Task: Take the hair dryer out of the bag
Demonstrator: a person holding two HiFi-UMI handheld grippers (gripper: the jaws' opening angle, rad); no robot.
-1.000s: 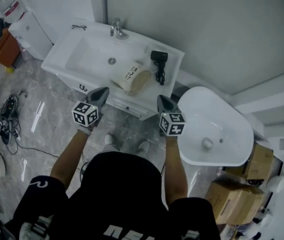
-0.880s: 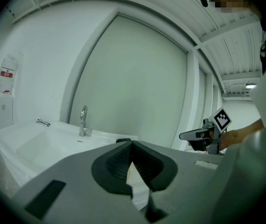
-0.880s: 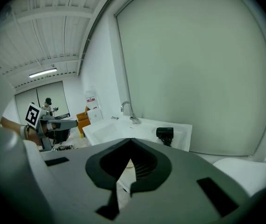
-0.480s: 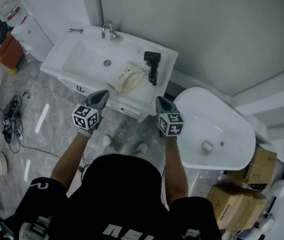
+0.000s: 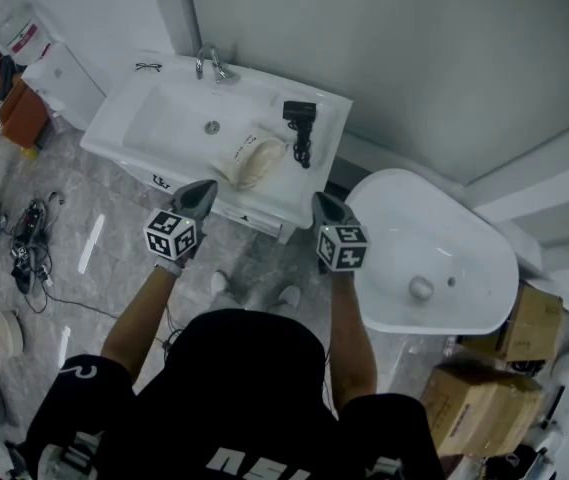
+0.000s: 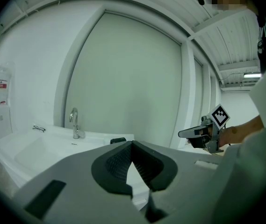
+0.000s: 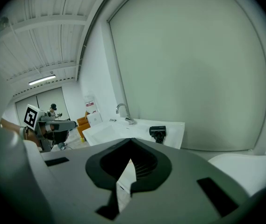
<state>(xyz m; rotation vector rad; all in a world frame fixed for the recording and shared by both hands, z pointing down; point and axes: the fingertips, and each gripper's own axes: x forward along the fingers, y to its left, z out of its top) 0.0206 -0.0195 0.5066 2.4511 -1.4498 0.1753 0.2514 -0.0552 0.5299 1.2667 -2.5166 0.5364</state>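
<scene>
1. Room: plain grey-green wall (image 5: 394,58) at the back and a grey marbled tile floor (image 5: 114,268). The person stood facing the wall.
2. White oval bathtub (image 5: 464,268) stood on the floor at the right, just beside the vanity's right end.
3. White vanity counter (image 5: 330,108) stood against the wall, with a rectangular sink (image 5: 169,118) sunk into its left part. The right part was a flat surface.
4. Cardboard boxes (image 5: 479,403) were stacked on the floor below the bathtub in the head view.
5. Left gripper (image 5: 202,190) was held over the floor in front of the vanity, tongs pressed together with nothing between them.
6. Right gripper (image 5: 324,203) was held level with the left one, near the vanity's right corner. Its tongs were pressed together too, and empty.
7. Beige bag (image 5: 252,160) lay on its side on the counter, near the front edge, right of the sink.
8. Black hair dryer (image 5: 299,116) lay outside the bag on the counter's right part, just beside the bag and nearer the wall. Its cord trailed toward the front edge.
9. Chrome tap (image 5: 211,65) stood behind the sink.
10. Glasses (image 5: 148,66) lay at the counter's back left corner.
</scene>
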